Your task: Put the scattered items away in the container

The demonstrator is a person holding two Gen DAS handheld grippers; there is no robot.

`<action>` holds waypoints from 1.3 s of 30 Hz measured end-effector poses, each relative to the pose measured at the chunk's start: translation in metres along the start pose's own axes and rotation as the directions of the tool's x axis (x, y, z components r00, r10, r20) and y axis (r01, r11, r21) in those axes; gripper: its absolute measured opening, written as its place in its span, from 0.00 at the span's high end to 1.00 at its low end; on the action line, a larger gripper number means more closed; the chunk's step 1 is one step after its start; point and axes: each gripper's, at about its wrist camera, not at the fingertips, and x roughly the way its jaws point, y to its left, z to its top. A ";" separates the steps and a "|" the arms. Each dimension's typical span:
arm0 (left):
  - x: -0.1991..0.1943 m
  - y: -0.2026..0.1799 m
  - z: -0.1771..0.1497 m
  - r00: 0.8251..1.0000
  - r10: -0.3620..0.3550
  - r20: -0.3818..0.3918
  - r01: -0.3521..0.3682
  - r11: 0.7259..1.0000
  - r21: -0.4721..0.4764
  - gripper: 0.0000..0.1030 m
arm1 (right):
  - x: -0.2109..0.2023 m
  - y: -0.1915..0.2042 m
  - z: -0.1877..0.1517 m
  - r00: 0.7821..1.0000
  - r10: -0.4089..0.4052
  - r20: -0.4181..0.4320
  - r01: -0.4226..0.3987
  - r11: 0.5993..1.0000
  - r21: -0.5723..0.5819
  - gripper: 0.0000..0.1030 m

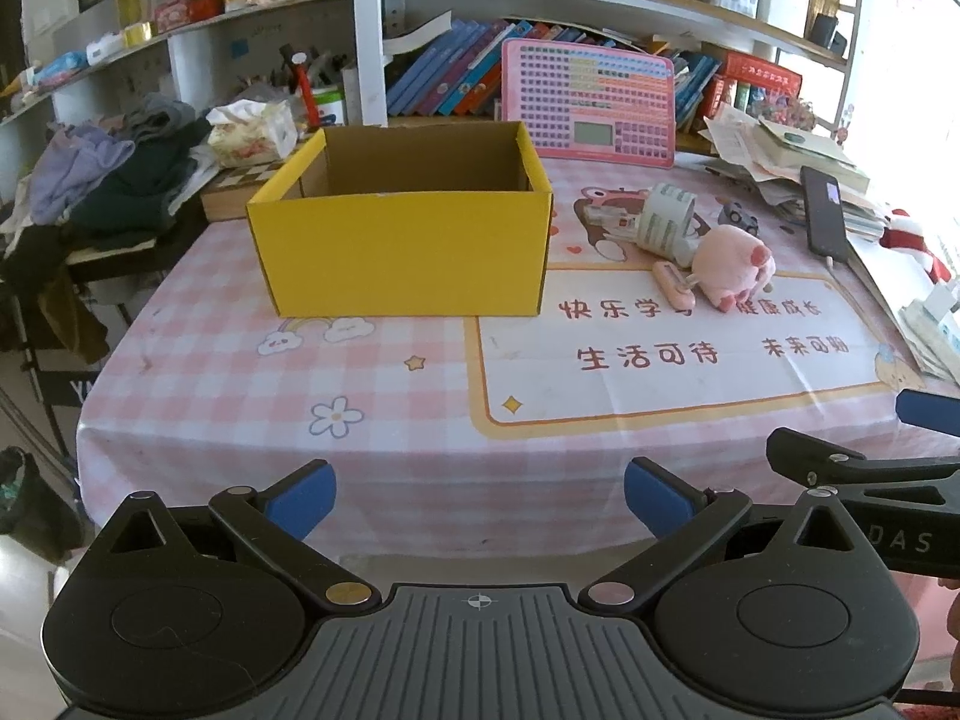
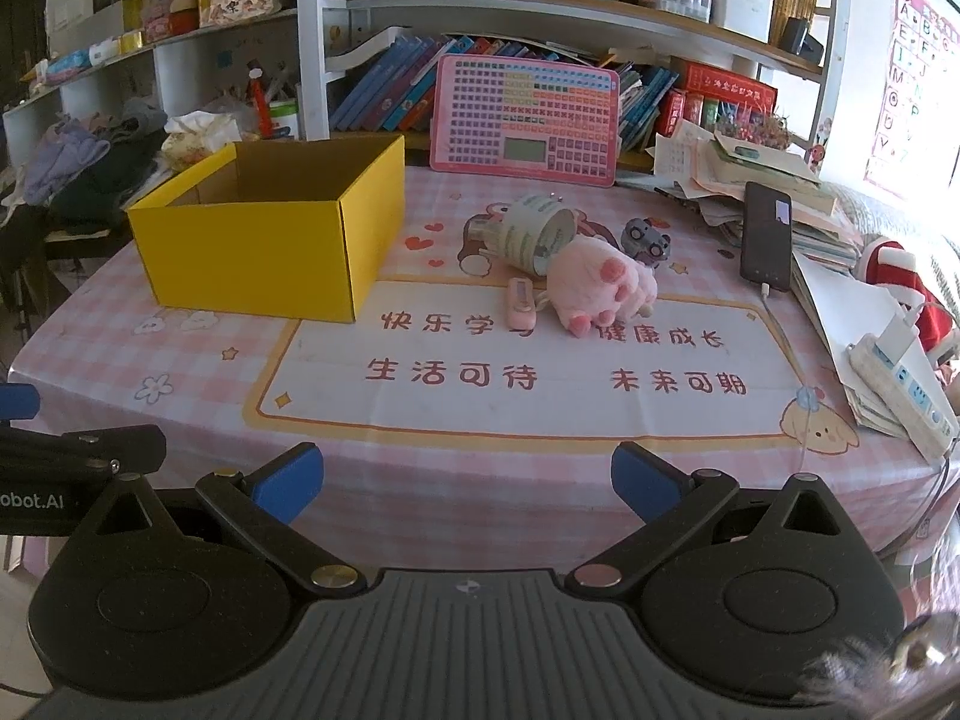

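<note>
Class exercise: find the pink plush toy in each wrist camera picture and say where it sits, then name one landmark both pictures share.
Left wrist: pink plush toy right of centre, well right of the yellow box.
Right wrist: pink plush toy just right of centre, beside the roll of tape.
Shared landmark: the pink keyboard board leaning against the shelf.

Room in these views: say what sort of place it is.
Probably a child's study corner at home: packed bookshelves, a cartoon tablecloth, and a pink learning keyboard behind the yellow box.
</note>
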 end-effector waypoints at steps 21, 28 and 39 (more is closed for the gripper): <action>-0.007 -0.004 -0.001 1.000 -0.009 0.027 0.010 1.000 -0.006 0.00 | -0.004 -0.002 -0.002 1.000 0.006 0.015 -0.006 1.000 -0.009 0.00; -0.009 -0.001 0.000 0.999 -0.007 0.035 0.008 0.999 -0.037 0.00 | -0.004 -0.005 0.001 1.000 0.003 0.022 -0.002 0.999 -0.044 0.00; -0.007 -0.002 -0.001 1.000 0.004 0.022 -0.003 0.999 -0.040 0.00 | -0.002 -0.007 0.011 0.999 -0.010 0.049 0.012 1.000 -0.028 0.00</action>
